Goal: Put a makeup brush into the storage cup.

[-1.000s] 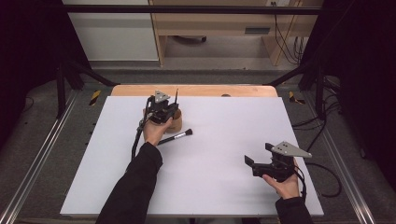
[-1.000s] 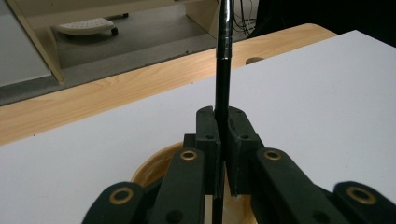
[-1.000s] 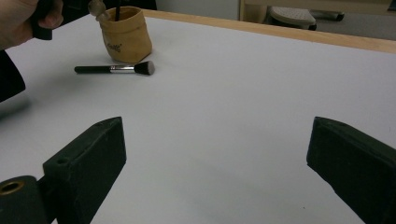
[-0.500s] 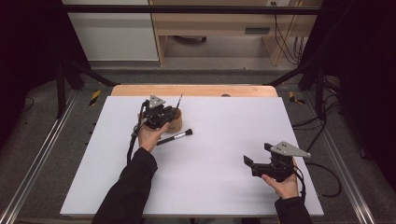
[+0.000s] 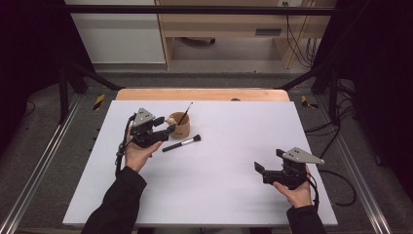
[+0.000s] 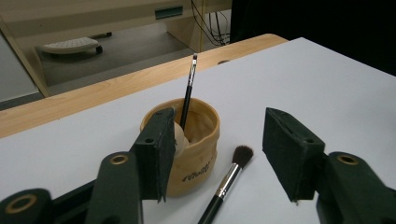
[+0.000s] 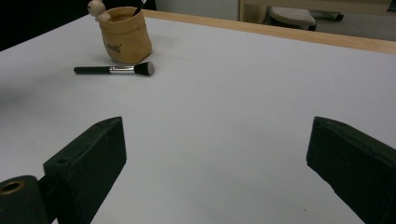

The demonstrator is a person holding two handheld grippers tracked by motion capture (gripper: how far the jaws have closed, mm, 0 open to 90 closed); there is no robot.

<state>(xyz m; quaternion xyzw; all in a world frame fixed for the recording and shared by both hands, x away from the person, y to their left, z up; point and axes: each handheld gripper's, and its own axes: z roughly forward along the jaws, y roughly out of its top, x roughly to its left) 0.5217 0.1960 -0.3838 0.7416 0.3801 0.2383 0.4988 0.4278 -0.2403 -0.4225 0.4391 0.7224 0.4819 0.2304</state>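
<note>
Tan fabric pouch (image 5: 179, 126) stands upright on the white table (image 5: 234, 146), thin brush (image 6: 188, 91) already leaning inside, a pale round-headed item (image 6: 180, 138) tucked at its rim; what that item is I cannot make out. Thick black-handled brush (image 5: 181, 143) lies flat just in front of the pouch, bristles pointing right.

Left gripper (image 5: 163, 130): jaws have just been opening, now roughly half apart, nothing between them; one jaw close by the pouch wall. Right gripper (image 5: 260, 170): jaws wide, empty, well apart from the pouch near the table's right edge.

Step, as I judge: thin brush delivered, thick brush next. Calls for lowering onto the handle, closing across it, lifting and tipping it into the pouch.

Pouch interior hidden; thick brush's handle end cut off in the left gripper view.
</note>
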